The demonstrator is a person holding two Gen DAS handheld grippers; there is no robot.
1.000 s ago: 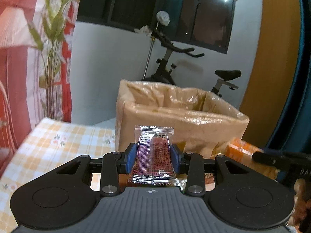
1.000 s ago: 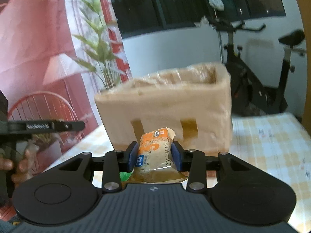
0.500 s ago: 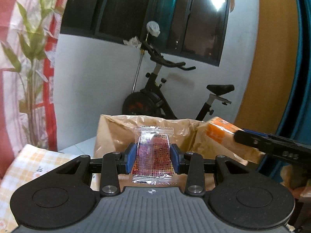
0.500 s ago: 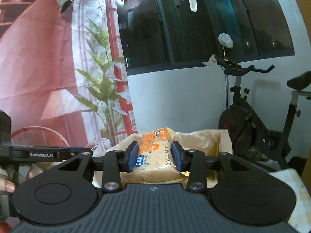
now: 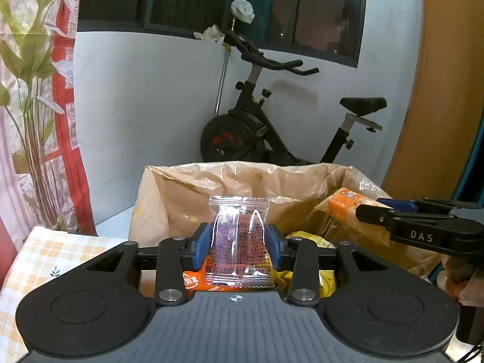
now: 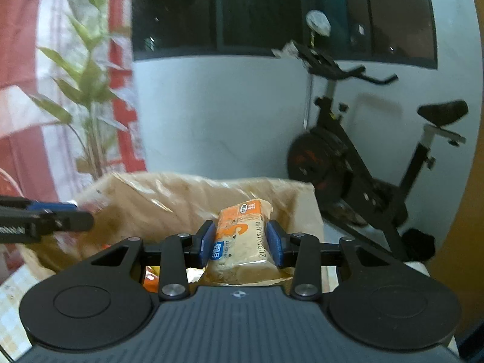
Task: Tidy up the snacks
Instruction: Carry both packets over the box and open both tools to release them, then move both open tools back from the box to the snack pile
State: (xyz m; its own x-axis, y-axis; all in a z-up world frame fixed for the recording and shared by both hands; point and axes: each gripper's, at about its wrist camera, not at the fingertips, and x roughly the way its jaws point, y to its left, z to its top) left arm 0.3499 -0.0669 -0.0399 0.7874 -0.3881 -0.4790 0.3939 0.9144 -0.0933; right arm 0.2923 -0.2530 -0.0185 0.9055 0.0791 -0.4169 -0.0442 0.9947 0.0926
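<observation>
- the left gripper (image 5: 239, 243) has its blue pads (image 5: 202, 243) closed in on a clear packet (image 5: 239, 242) with a dark red, gridded filling; the packet stands upright between the pads, its crimped top edge rising above them.
- the right gripper (image 6: 240, 243) is pinched the same way on an orange-and-tan snack bar (image 6: 242, 239), which stands tilted back between the pads, orange end up.
- both grippers are held over the open top of a cardboard box (image 5: 169, 199) lined with crinkled clear plastic; the packet and the bar sit above the opening, not down inside.
- in the left wrist view the right gripper comes in from the right edge with the orange bar at the box's right rim; its tips hide part of the bar.
- in the right wrist view the left gripper (image 6: 45, 214) shows at the left edge, blurred, so its hold cannot be read there.
- inside the box, orange wrappers (image 5: 196, 281) and yellow wrappers (image 5: 305, 239) show under the left gripper, mostly hidden by the gripper's body; how many lie there is hard to tell.
- the box rests on a checked tablecloth (image 5: 60, 251), cut off at the left edge.
- behind the box stands an exercise bike (image 5: 272, 133) against a pale wall.
- the print on the bar is too small to read clearly.
</observation>
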